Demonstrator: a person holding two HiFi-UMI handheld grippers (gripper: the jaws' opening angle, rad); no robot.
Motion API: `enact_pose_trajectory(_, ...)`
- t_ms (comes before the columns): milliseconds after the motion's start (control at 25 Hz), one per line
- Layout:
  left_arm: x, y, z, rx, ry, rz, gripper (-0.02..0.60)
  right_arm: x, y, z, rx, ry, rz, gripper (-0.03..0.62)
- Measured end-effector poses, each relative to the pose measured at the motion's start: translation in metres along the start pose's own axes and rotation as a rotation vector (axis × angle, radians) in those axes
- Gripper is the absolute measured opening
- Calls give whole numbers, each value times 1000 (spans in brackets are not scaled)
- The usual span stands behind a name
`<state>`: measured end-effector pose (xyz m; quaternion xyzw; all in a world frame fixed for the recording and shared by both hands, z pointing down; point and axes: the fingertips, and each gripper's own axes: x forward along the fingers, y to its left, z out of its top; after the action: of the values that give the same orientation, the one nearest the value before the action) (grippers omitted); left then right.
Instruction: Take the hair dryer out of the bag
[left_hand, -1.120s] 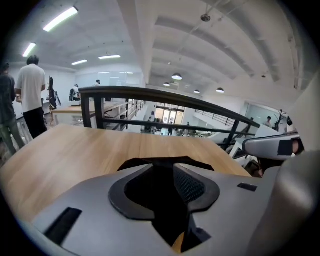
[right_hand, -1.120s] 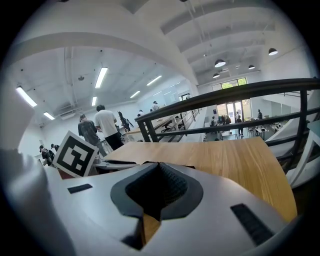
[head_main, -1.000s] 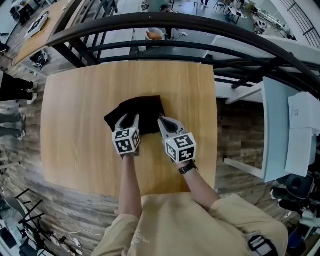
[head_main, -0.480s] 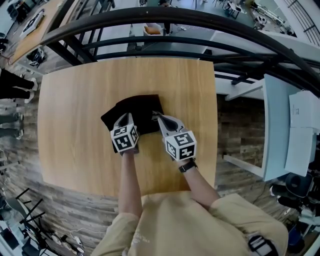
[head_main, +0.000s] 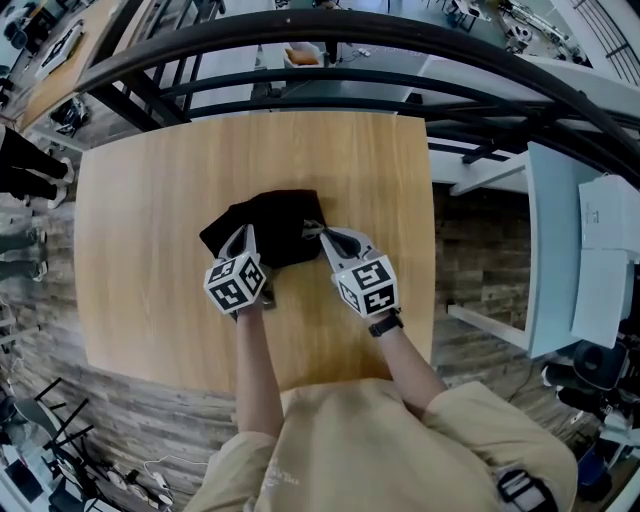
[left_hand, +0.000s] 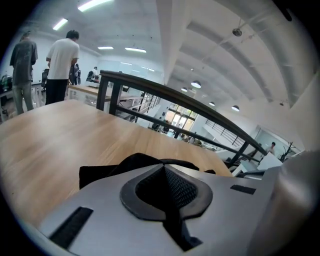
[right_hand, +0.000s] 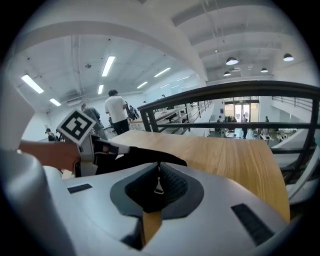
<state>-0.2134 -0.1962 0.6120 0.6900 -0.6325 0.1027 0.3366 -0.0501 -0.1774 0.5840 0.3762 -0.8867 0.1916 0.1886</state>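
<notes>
Tan short-sleeved shirt (head_main: 350, 440), black watch (head_main: 381, 323) on right wrist; grey left gripper (head_main: 243, 233) and right gripper (head_main: 322, 233) carry black-white marker cubes (head_main: 235, 283).

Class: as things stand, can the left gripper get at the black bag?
Probably yes: the left gripper sits at the near-left edge of the black bag, jaws shut, seemingly pinching its fabric; nothing stands between.

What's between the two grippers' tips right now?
Only the black bag. In the head view its near edge spans the gap from the left gripper to the right gripper, whose jaws pinch a small zip pull.
</notes>
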Motion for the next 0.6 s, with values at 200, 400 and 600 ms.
enact_pose_trajectory(200, -5, 3, 6, -16, -15, -5, 14, 13, -7, -14, -195, 94, 75, 15)
enact_pose_trajectory(400, -10, 3, 11, -66, -28, -40, 14, 37, -7, -27, -409, 186, 190, 15)
enact_pose_trajectory(600, -11, 3, 12, -60, -29, -41, 14, 56, 3, -41, -559, 276, 310, 79)
